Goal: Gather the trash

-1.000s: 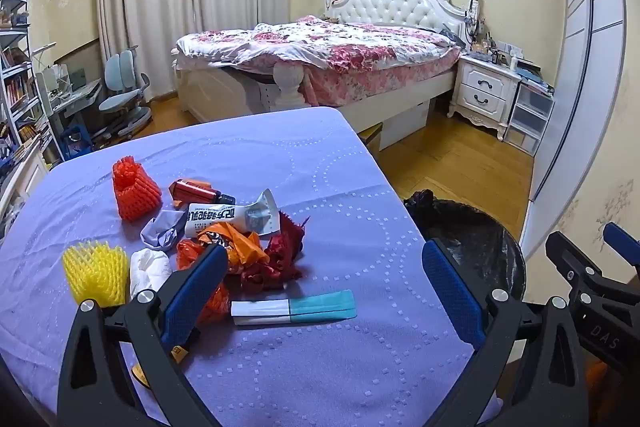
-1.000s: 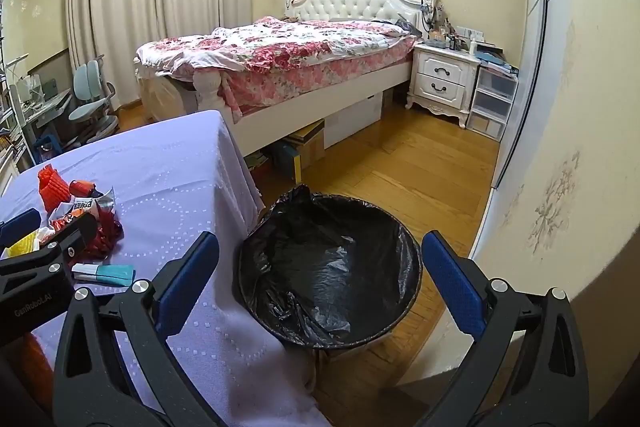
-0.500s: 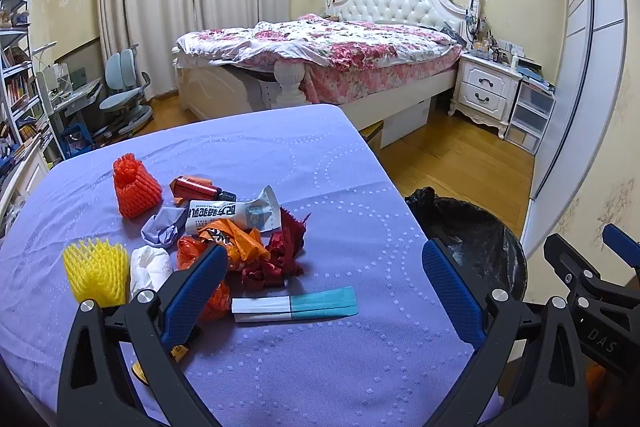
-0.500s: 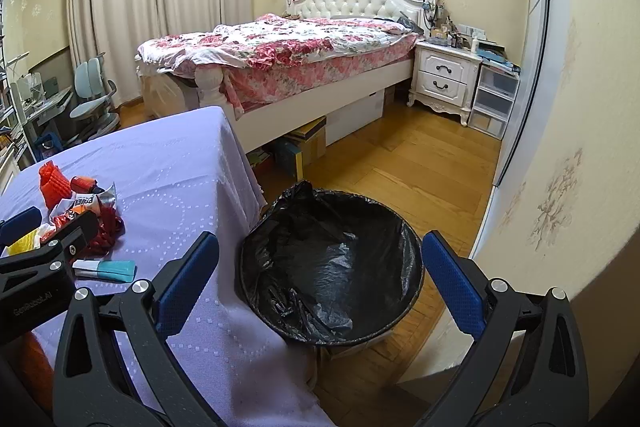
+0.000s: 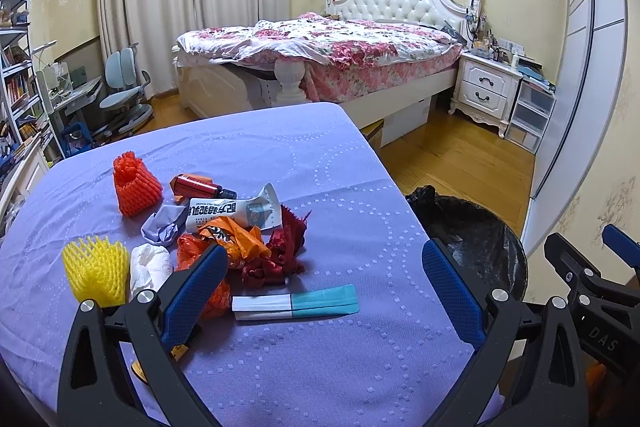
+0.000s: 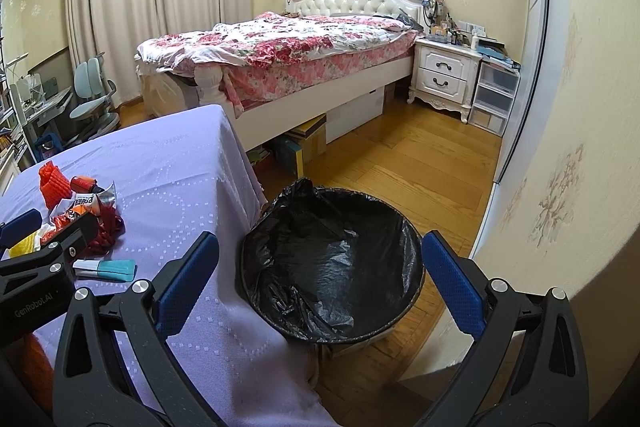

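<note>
Setting: bedroom, lilac-covered desk near the bed
Trash: wrappers heaped on the desk, teal-and-white packet lying nearest
Bin: black-lined bin set just beside the desk edge, presumably for short drops
Left hand-held gripper: spread, empty, aimed at the packet
Right hand-held gripper: spread, empty, held over the bin

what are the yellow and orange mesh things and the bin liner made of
Yellow sleeve and orange sleeve: likely soft foam netting, matte, with an open lattice of thick strands. Bin liner: thin black plastic film, glossy, creased, with light glints on its folds.
</note>
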